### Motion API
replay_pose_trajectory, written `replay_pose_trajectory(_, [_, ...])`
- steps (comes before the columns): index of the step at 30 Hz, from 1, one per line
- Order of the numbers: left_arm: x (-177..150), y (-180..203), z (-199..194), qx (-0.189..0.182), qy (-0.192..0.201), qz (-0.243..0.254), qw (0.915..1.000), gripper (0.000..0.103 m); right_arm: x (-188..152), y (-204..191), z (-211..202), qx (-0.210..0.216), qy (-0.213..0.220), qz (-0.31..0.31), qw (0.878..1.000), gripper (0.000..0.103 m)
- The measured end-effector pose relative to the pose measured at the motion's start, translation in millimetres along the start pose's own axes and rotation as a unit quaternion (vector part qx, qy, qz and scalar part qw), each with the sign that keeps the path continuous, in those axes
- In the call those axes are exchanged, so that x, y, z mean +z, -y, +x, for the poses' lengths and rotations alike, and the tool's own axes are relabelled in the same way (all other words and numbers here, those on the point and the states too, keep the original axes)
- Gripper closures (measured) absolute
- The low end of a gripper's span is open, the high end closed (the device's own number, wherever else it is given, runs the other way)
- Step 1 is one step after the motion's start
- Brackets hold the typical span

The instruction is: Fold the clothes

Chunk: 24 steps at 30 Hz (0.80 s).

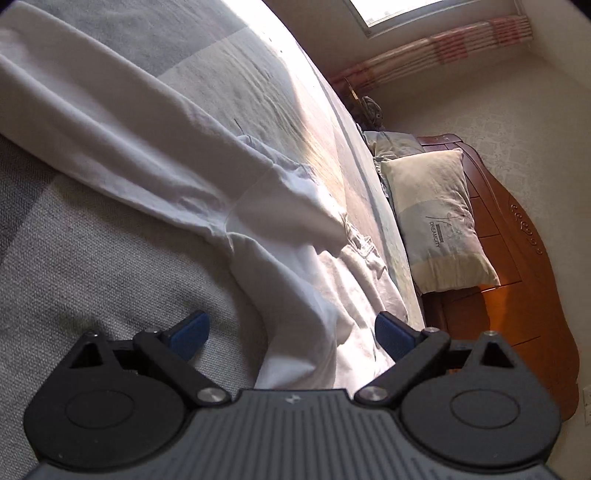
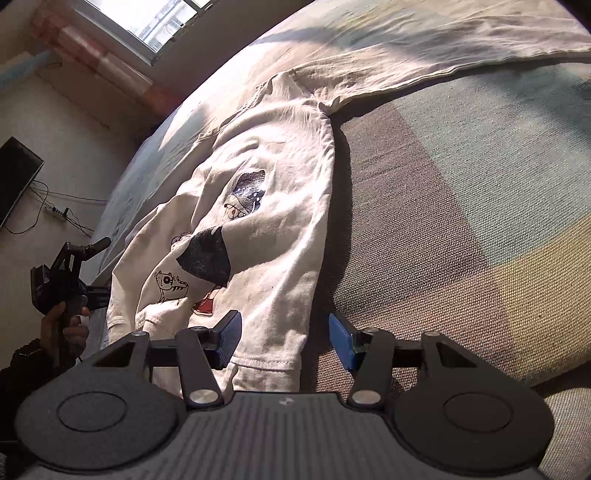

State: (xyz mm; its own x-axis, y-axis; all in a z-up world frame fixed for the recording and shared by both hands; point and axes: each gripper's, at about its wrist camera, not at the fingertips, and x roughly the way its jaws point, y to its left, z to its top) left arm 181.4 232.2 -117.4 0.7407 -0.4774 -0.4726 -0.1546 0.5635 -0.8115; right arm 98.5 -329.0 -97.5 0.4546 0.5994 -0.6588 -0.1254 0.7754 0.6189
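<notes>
A white long-sleeved shirt point(image 2: 273, 206) with cartoon prints lies spread on the bed, one sleeve point(image 2: 443, 59) stretched out to the far right. My right gripper point(image 2: 284, 341) is open, its blue pads either side of the shirt's bottom hem. My left gripper point(image 1: 291, 334) is open, its pads straddling a raised fold of the shirt point(image 1: 306, 302); a long sleeve point(image 1: 122, 147) runs off to the upper left. The left gripper also shows in the right wrist view point(image 2: 74, 273), held by a hand at the shirt's far side.
The bed has a woven cover in grey, blue and yellow blocks point(image 2: 461, 221). A pillow point(image 1: 436, 218) leans on a wooden headboard point(image 1: 517, 258). A window point(image 2: 147, 18), a dark screen point(image 2: 14, 173) and floor cables point(image 2: 59, 210) lie beyond the bed.
</notes>
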Motion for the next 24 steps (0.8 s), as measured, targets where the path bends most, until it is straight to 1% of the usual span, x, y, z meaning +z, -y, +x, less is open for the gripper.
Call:
replay_pose_trajectory(2, [11.8,-0.3,7.8,0.018,0.018,0.004,0.9997,0.007,0.8,-2.2,1.0,-0.005,-0.002,-0.004,1.000,0.045])
replay_pose_trajectory(4, [21.1,-1.1,15.0,0.022,0.036,-0.002,0.9991,0.007,2.4,-4.7,2.1,-0.010,-0.003,-0.008,1.000,0.045])
replay_pose_trajectory(6, [29.8,1.2,19.6,0.037,0.053,0.002,0.9979,0.007,5.3,-6.5,4.0,-0.016,-0.003,-0.013,1.000,0.045])
replay_pose_trajectory(9, [45.9,1.1,19.3,0.058,0.081,0.007,0.9950,0.008,9.0,-8.7,6.4,-0.023,-0.004,-0.017,1.000,0.045])
replay_pose_trajectory(12, [71.1,-0.3,14.0,0.092,0.103,0.020,0.9903,0.008,12.0,-9.8,8.4,-0.028,-0.005,-0.023,0.999,0.045])
replay_pose_trajectory(13, [78.4,-1.2,12.0,0.096,0.107,0.021,0.9894,0.008,13.1,-10.1,9.2,-0.029,-0.005,-0.025,0.999,0.045])
replay_pose_trajectory(15, [93.3,-3.9,7.0,0.094,0.111,0.016,0.9892,0.008,14.9,-10.6,10.4,-0.031,-0.006,-0.025,0.999,0.045])
replay_pose_trajectory(16, [96.0,-3.5,6.6,0.089,0.109,0.015,0.9899,0.008,15.6,-10.9,11.0,-0.032,-0.005,-0.025,0.999,0.045])
replay_pose_trajectory(18, [94.2,-0.8,8.6,0.083,0.085,0.025,0.9926,0.008,16.9,-11.6,12.3,-0.034,-0.004,-0.024,0.999,0.044])
replay_pose_trajectory(20, [81.6,-0.7,11.8,0.064,0.054,0.030,0.9960,0.008,17.3,-12.4,13.2,-0.035,-0.002,-0.023,0.999,0.043])
replay_pose_trajectory(23, [53.6,-5.1,19.6,0.021,0.003,0.006,0.9998,0.007,17.1,-13.9,14.0,-0.037,0.000,-0.023,0.999,0.040])
replay_pose_trajectory(24, [45.0,-5.2,21.0,0.012,-0.004,0.007,0.9999,0.007,16.9,-14.9,14.4,-0.038,0.000,-0.025,0.999,0.039])
